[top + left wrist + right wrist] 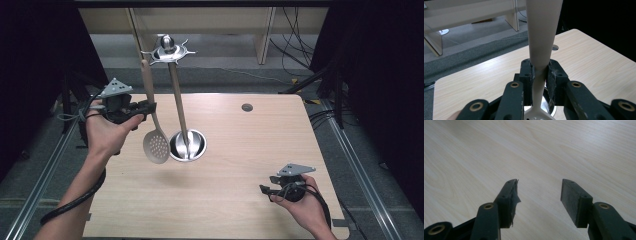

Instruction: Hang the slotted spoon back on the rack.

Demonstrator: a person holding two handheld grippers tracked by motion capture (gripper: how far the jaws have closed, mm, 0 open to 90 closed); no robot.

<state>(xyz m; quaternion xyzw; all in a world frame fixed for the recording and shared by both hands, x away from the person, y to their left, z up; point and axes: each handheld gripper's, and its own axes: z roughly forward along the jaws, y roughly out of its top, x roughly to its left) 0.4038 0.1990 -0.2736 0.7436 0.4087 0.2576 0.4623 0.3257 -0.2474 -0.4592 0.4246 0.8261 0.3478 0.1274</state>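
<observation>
Spanning grey floor, the pale wooden table (225,200) sits under a released right gripper (539,195) and a left gripper (540,75) grasping a slotted spoon (155,145).

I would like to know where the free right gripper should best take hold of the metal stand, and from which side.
Probably the bare pole below the hook crown, gripped from the right side. The pole is slim and upright, so the open jaws of the right gripper would fit around it. The left gripper holds the slotted spoon on the stand's left; the round base lies too flat.
</observation>
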